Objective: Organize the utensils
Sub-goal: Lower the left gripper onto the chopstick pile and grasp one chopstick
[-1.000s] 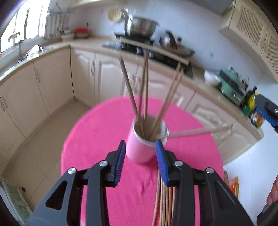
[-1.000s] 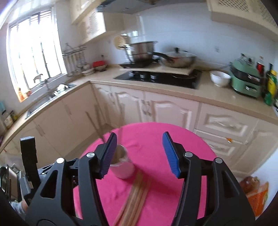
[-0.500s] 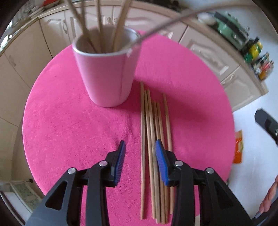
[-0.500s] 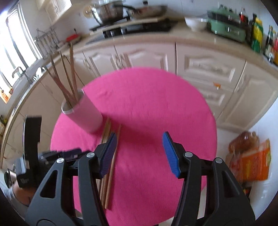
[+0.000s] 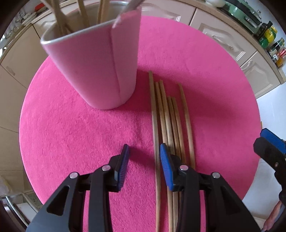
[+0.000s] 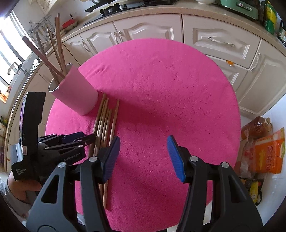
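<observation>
A pale pink cup stands on the round pink tablecloth and holds several wooden chopsticks. Just right of the cup, several more chopsticks lie side by side on the cloth. My left gripper is open and low over their near ends. The leftmost stick runs between its fingers, close to the right pad. My right gripper is open over bare cloth, right of the loose chopsticks, with nothing between its fingers. The right wrist view shows the left gripper and the cup.
Cream kitchen cabinets and a counter with a green appliance and bottles ring the table's far side. On the floor to the right stand an oil bottle and an orange bag. A hand holds the left gripper.
Both grippers have come down toward the table and tipped to look down. The cup and the loose chopsticks now look much nearer. Neither gripper's opening has changed.
</observation>
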### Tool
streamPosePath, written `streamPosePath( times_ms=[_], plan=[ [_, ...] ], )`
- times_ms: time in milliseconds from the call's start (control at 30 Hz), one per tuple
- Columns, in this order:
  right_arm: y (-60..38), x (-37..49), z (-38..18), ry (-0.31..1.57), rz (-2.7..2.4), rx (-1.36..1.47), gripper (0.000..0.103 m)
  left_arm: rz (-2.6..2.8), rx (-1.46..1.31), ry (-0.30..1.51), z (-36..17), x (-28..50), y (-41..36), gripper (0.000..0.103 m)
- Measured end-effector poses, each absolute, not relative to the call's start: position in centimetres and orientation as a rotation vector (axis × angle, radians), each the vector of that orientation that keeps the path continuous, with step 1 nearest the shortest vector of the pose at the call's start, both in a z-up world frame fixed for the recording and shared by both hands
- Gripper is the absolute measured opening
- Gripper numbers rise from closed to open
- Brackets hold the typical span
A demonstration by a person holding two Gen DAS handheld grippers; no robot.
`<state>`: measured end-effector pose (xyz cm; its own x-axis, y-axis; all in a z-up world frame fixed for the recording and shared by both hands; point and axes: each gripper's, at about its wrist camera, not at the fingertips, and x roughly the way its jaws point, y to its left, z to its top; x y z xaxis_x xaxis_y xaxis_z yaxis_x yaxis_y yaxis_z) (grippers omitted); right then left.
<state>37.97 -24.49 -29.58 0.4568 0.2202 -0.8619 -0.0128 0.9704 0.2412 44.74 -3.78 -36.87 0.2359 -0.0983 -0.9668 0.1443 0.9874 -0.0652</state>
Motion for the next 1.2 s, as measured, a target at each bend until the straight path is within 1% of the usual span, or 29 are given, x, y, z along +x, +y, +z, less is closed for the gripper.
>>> streamPosePath(
  times_ms=[67, 100, 167, 233, 267, 300, 367, 400, 433, 467, 733, 867, 900, 933, 1000, 1200],
  plan=[
    [-24.2, 38.4, -29.8, 1.101, 0.151, 0.214, 0.054, -0.164, 0.063, 1.319, -36.9, 45.1, -4.1, 0.034],
    [-24.1, 38.6, -30.0, 1.110, 0.155, 0.215, 0.054, -0.163, 0.080, 1.316, -36.9, 45.2, -4.3, 0.031],
    [-23.7, 39.1, -30.4, 1.125, 0.164, 0.214, 0.054, -0.163, 0.089, 1.312, -36.8, 45.3, -4.5, 0.014],
    [-23.1, 39.7, -31.0, 1.148, 0.173, 0.214, 0.054, -0.163, 0.052, 1.315, -36.8, 45.3, -4.0, 0.009],
    [-22.9, 39.9, -31.2, 1.158, 0.180, 0.217, 0.054, -0.163, 0.033, 1.317, -36.9, 45.2, -3.6, 0.008],
    [-22.6, 40.2, -31.4, 1.167, 0.187, 0.218, 0.054, -0.163, 0.004, 1.319, -36.8, 45.1, -3.1, 0.008],
    [-21.9, 40.7, -32.0, 1.190, 0.203, 0.220, 0.049, -0.164, -0.021, 1.317, -36.6, 44.8, -2.6, 0.006],
    [-21.6, 41.0, -32.2, 1.205, 0.212, 0.219, 0.042, -0.162, -0.025, 1.320, -36.6, 44.6, -2.4, 0.006],
    [-21.2, 41.4, -32.6, 1.223, 0.221, 0.219, 0.037, -0.164, -0.032, 1.321, -36.5, 44.3, -2.2, 0.006],
    [-20.9, 41.7, -32.9, 1.235, 0.227, 0.218, 0.035, -0.168, -0.039, 1.322, -36.4, 43.8, -1.9, 0.006],
    [-18.4, 43.8, -34.4, 1.304, 0.252, 0.170, 0.032, -0.185, -0.059, 1.347, -36.5, 41.9, -0.7, 0.006],
    [-17.4, 44.6, -34.7, 1.335, 0.235, 0.123, 0.032, -0.184, -0.093, 1.355, -36.6, 42.3, -0.1, 0.007],
    [-17.2, 44.8, -34.7, 1.337, 0.234, 0.113, 0.031, -0.184, -0.096, 1.356, -36.6, 42.4, 0.0, 0.007],
    [-17.1, 44.8, -34.7, 1.339, 0.232, 0.102, 0.028, -0.184, -0.099, 1.362, -36.6, 42.6, 0.0, 0.007],
    [-16.5, 45.1, -34.7, 1.349, 0.216, 0.060, 0.025, -0.182, -0.107, 1.372, -36.7, 42.9, 0.2, 0.007],
    [-14.4, 45.2, -34.7, 1.346, 0.193, -0.074, 0.025, -0.160, -0.094, 1.404, -37.0, 43.7, -0.2, 0.008]
  ],
)
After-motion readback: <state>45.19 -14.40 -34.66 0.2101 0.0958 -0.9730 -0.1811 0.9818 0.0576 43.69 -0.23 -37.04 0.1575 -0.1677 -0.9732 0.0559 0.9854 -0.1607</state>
